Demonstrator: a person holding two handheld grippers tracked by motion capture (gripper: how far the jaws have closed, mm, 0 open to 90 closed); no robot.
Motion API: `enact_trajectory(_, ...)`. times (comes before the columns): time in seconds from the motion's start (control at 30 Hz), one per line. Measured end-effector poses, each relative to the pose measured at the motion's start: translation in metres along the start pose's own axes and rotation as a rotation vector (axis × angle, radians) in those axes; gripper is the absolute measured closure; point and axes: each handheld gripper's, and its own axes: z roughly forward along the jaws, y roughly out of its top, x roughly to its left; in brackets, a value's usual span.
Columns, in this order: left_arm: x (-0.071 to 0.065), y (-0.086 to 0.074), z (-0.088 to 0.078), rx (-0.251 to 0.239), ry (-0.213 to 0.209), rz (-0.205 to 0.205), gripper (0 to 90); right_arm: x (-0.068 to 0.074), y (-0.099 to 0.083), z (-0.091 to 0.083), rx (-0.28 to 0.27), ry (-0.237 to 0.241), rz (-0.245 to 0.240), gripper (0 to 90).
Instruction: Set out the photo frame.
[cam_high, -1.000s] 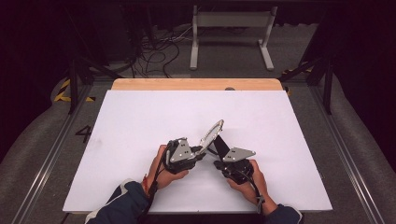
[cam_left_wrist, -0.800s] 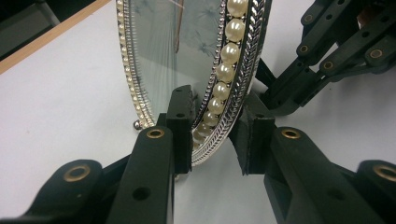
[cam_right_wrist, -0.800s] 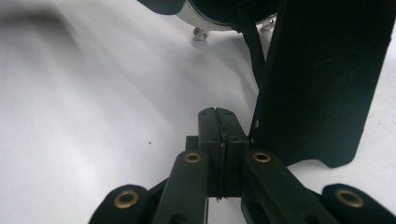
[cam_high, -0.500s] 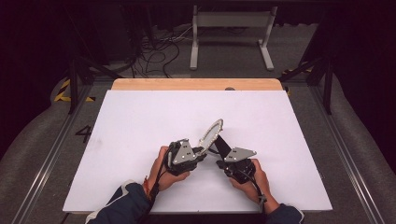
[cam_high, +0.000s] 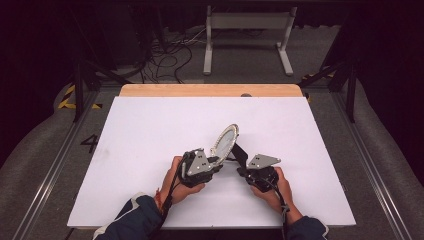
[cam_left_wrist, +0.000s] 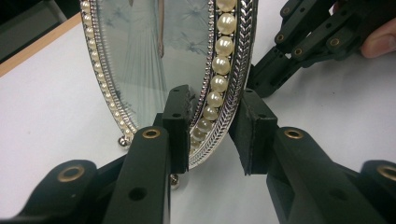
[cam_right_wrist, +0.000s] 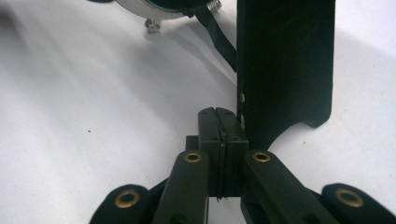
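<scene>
An oval silver picture frame with a pearl rim stands tilted on the white table, on small ball feet. Its glass covers a picture of a figure in a white dress. My left gripper is open around the frame's lower rim. One pad lies against the glass and the other stands a little clear of the back. My right gripper is shut, its tips right beside the frame's black back stand. A black strap links the stand to the frame. In the high view both grippers, left and right, meet at the frame.
White sheet covers the table, with a wooden strip along the far edge. A white metal rack and cables lie on the floor beyond. Both hands rest near the front middle.
The left gripper has edged right toward the frame's rim. The right gripper has shifted slightly right. The frame stays in place.
</scene>
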Motion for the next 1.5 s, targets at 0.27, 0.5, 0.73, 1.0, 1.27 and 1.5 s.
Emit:
enact_trajectory(0.27, 0.001, 0.0, 0.001, -0.002, -0.008, -0.003, 68.8, -0.001, 0.0, 0.0, 0.002, -0.013, -0.008, 90.0)
enact_trajectory(0.5, 0.001, 0.002, 0.002, -0.001, -0.007, -0.004, 68.6, -0.004, -0.001, 0.0, -0.004, -0.01, 0.018, 90.0)
enact_trajectory(0.73, 0.001, 0.002, 0.003, -0.002, -0.011, -0.006, 68.0, -0.005, -0.001, -0.001, -0.004, -0.02, 0.033, 89.1)
enact_trajectory(1.0, 0.004, 0.001, -0.004, -0.008, -0.04, 0.002, 69.0, -0.002, -0.001, -0.001, -0.001, -0.023, 0.051, 84.6)
enact_trajectory(1.27, 0.007, -0.004, 0.004, 0.043, -0.061, -0.005, 68.2, -0.009, -0.002, -0.001, -0.004, -0.03, 0.057, 87.1)
enact_trajectory(1.5, 0.007, -0.004, 0.006, 0.038, -0.074, -0.018, 67.8, -0.013, -0.001, 0.0, -0.002, -0.039, 0.066, 86.9)
